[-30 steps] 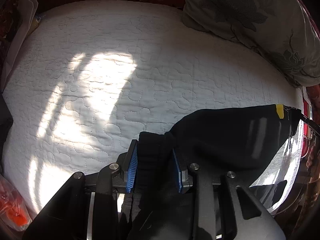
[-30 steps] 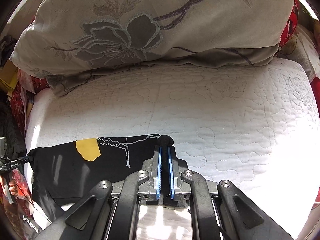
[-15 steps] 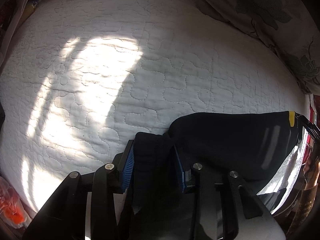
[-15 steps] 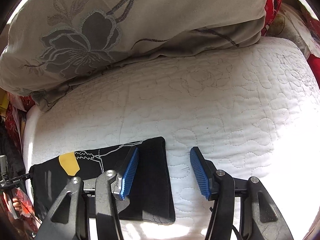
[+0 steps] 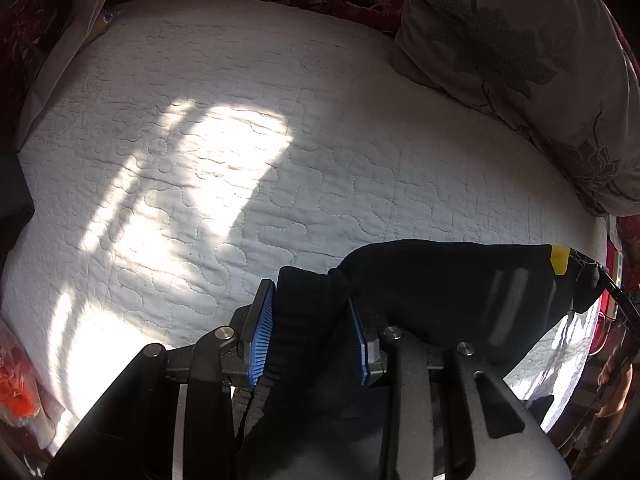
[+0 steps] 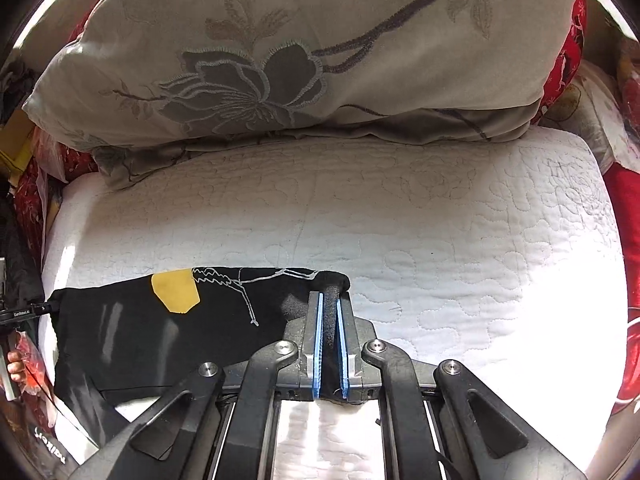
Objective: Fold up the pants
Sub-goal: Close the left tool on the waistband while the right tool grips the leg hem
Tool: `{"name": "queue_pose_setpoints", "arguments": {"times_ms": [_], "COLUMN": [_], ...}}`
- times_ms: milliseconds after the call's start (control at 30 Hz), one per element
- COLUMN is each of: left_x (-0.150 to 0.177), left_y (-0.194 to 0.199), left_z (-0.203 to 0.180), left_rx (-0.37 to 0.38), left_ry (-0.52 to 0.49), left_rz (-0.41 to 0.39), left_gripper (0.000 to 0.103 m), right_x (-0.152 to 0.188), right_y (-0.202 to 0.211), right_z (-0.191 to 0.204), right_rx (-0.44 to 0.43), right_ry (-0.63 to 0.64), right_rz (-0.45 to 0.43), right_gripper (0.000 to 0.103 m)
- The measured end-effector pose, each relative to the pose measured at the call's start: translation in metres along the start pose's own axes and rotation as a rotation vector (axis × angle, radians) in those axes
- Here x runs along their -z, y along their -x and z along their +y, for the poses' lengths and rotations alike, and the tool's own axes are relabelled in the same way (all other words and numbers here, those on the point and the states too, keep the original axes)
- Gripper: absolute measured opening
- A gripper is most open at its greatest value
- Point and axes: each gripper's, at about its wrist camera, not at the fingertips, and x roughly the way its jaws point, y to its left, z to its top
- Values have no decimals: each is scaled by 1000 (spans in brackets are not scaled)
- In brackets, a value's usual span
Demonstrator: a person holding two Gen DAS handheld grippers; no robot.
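Both grippers point steeply down over the white quilt (image 6: 440, 220). The left gripper (image 5: 310, 328) is clamped on a thick black bunch of the pants (image 5: 440, 280), jaws just closing. The right gripper (image 6: 329, 340) pinches a thin edge at six o'clock. Tiny lettering at nine o'clock is unreadable.

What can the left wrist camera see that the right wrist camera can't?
Only the left wrist view shows the left gripper clamped on a thick bunch of the black pants, a sunlit patch and an orange bag. Only the right wrist view shows the right gripper pinched shut on a thin fold and the white line drawing. Both share the white quilt, flowered pillow and yellow patch.
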Motion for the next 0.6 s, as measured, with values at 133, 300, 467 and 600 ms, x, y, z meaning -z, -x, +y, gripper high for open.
{"name": "queue_pose_setpoints", "arguments": {"times_ms": [133, 300, 467, 600], "left_x": [10, 21, 36, 45], "left_y": [21, 31, 43, 32], "left_z": [2, 9, 10, 15], "left_rx": [12, 27, 21, 18], "left_ry": [10, 24, 23, 25], "left_rz": [-32, -75, -150, -183], "left_gripper": [30, 29, 29, 29], "right_x": [13, 22, 29, 35], "right_y": [22, 32, 46, 55], "right_z": [4, 15, 21, 25], "right_rx": [-2, 4, 1, 5], "right_ry": [11, 11, 25, 33], "right_rz": [-42, -61, -96, -120], "right_gripper": [6, 6, 6, 6]}}
